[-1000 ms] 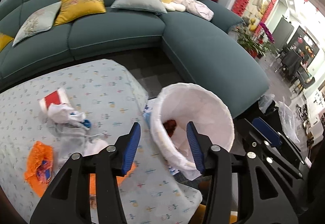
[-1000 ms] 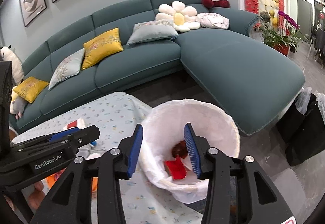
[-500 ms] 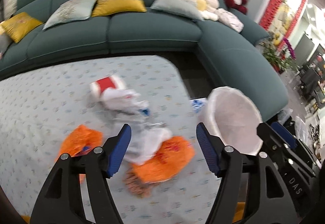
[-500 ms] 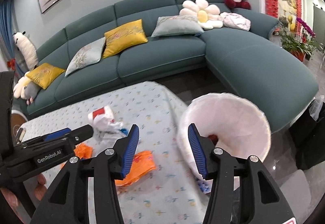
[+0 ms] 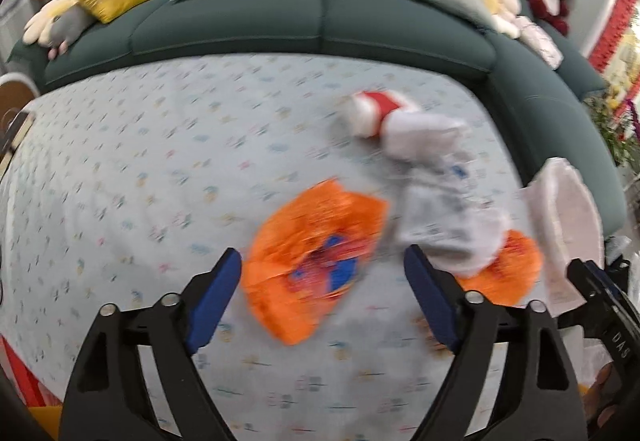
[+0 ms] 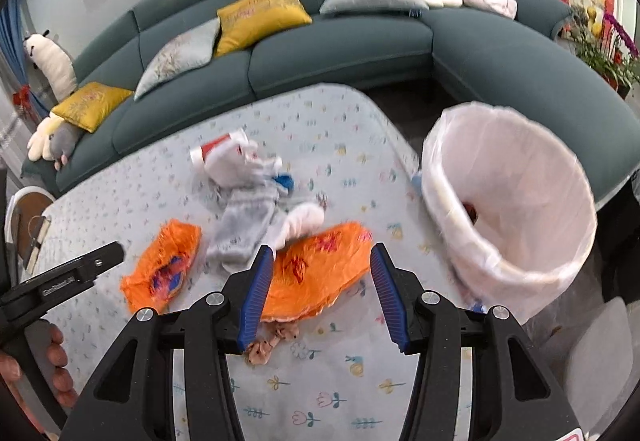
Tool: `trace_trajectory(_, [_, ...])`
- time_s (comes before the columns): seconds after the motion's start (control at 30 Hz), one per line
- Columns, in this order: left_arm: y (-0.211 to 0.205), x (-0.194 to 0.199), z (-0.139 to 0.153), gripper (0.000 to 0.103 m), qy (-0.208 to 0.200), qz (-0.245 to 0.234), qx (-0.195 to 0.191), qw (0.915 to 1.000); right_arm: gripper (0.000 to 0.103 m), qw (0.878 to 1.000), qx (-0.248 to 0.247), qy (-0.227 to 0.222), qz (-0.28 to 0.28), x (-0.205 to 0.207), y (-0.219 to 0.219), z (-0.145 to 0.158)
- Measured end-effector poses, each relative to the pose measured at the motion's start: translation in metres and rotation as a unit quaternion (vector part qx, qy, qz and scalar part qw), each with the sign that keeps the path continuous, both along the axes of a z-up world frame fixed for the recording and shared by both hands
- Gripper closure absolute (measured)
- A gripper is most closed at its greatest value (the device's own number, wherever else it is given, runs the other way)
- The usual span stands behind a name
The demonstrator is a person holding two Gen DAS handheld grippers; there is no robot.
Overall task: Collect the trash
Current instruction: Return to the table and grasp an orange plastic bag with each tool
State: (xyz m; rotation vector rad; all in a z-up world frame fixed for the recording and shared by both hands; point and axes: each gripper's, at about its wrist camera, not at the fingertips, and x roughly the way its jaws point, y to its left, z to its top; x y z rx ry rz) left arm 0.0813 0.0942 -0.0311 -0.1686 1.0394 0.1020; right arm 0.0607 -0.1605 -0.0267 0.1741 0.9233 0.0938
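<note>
Trash on tablecloth: L gripper jaws opening over orange wrapper, R gripper part-open, empty, over second wrapper, bin at 2 o'clock; looks light, crinkly, prob. slippery, so pinch a raised edge.

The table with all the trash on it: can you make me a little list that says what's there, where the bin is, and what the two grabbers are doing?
Surface: table under a light flowered cloth
Trash: two orange wrappers, smaller one and bigger one; a crumpled white and grey bag; a red and white paper cup lying on its side; some brown crumbs
Bin: white-lined trash bin past the table's edge, something dark red inside
Left gripper: jaws opening, empty, over the smaller orange wrapper
Right gripper: open, empty, over the bigger orange wrapper
</note>
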Motion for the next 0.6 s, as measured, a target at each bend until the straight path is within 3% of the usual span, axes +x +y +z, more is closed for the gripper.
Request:
trace_trajectory(0.2, [0.032, -0.003, -0.04, 0.021, 0.04, 0.042, -0.025, 0.998, 0.054, 0.999, -0.001, 0.036, -0.008, 0.005, 0.005, -0.032])
trace_trajectory(0.47, [0.036, 0.001, -0.069, 0.022, 0.061, 0.045, -0.045, 0.9961, 0.053, 0.997, 0.031, 0.064, -0.022, 0.018, 0.001, -0.054])
trace_trajectory(0.53, [0.037, 0.002, -0.075, 0.026, 0.064, 0.047, -0.048, 0.9957, 0.053, 0.997, 0.037, 0.067, -0.023, 0.021, 0.002, -0.056])
trace_trajectory(0.6, [0.037, 0.003, -0.079, 0.038, 0.071, 0.042, -0.051, 0.9953, 0.053, 0.996, 0.041, 0.07, -0.022, 0.024, 0.004, -0.059])
